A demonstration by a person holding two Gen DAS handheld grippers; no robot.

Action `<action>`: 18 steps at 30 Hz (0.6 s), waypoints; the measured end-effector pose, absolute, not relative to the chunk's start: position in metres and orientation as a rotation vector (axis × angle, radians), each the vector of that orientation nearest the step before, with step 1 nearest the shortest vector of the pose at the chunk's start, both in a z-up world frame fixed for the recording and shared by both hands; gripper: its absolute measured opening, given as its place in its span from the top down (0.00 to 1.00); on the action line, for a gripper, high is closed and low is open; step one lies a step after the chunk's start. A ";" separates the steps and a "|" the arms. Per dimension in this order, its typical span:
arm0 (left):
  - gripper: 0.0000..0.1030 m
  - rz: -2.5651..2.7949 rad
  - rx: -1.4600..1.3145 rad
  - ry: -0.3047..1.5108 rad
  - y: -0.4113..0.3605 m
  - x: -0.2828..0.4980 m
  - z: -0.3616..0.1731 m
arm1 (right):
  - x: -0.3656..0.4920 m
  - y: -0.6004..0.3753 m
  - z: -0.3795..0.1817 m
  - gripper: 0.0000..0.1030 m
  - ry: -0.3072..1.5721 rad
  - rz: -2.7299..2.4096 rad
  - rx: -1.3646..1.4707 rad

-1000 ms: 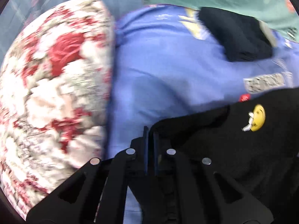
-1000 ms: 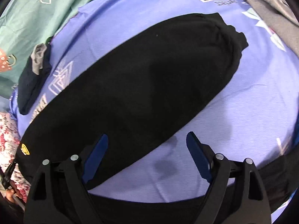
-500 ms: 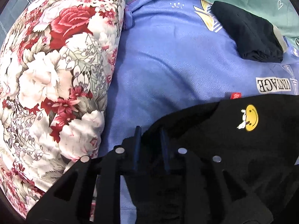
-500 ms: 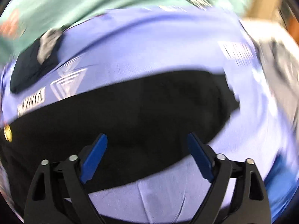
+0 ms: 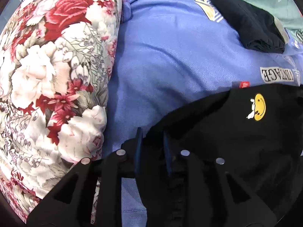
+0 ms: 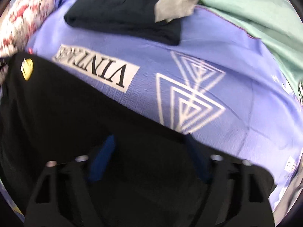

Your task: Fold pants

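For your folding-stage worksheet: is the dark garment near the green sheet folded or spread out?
Folded. The dark garment sits as a compact stacked bundle with layered edges on the blue blanket.

Black pants (image 5: 217,132): matt knit cloth, glossy-looking yellow smiley patch (image 5: 259,109) at 3 o'clock of left view. Blue blanket (image 5: 170,56): soft woven cloth, fine herringbone texture, flat white print. Floral pillow (image 5: 53,75) at 9 o'clock: smooth printed cotton-like cloth. Folded dark garment (image 6: 123,9) at 12 o'clock of right view: matt cloth. Left gripper (image 5: 151,141): matt black plastic, shiny metal pins.
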State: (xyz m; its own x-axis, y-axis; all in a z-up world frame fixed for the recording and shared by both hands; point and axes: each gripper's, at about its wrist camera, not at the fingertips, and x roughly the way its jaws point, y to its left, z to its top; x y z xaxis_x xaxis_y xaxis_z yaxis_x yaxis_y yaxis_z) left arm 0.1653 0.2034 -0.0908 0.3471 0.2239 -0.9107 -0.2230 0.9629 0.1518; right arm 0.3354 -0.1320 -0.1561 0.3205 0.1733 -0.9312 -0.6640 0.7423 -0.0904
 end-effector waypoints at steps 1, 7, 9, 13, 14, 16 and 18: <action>0.78 0.285 0.011 1.184 0.202 0.165 -0.092 | 0.337 -0.129 -0.156 0.33 1.109 0.591 -0.525; 0.84 0.272 0.040 1.207 0.202 0.169 -0.099 | 0.351 -0.120 -0.151 0.94 1.135 0.661 -0.590; 0.89 0.270 0.052 1.206 0.200 0.171 -0.098 | 0.358 -0.122 -0.145 0.96 1.153 0.687 -0.557; 0.91 0.280 0.048 1.194 0.197 0.177 -0.093 | 0.370 -0.121 -0.128 0.97 1.061 0.628 -0.481; 0.91 0.287 0.048 1.194 0.196 0.178 -0.094 | 0.371 -0.120 -0.127 0.96 1.051 0.615 -0.460; 0.90 0.301 0.044 1.199 0.196 0.179 -0.098 | 0.374 -0.114 -0.137 0.93 1.036 0.566 -0.440; 0.85 0.313 0.076 1.213 0.192 0.180 -0.104 | 0.370 -0.110 -0.149 0.80 1.032 0.535 -0.443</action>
State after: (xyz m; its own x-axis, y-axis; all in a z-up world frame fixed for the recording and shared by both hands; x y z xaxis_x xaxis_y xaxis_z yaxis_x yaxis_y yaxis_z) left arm 0.1798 0.1922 -0.1043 0.3128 0.2777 -0.9083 -0.1970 0.9545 0.2240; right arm 0.3702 -0.1103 -0.1487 0.4073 0.2066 -0.8896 -0.6080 0.7882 -0.0953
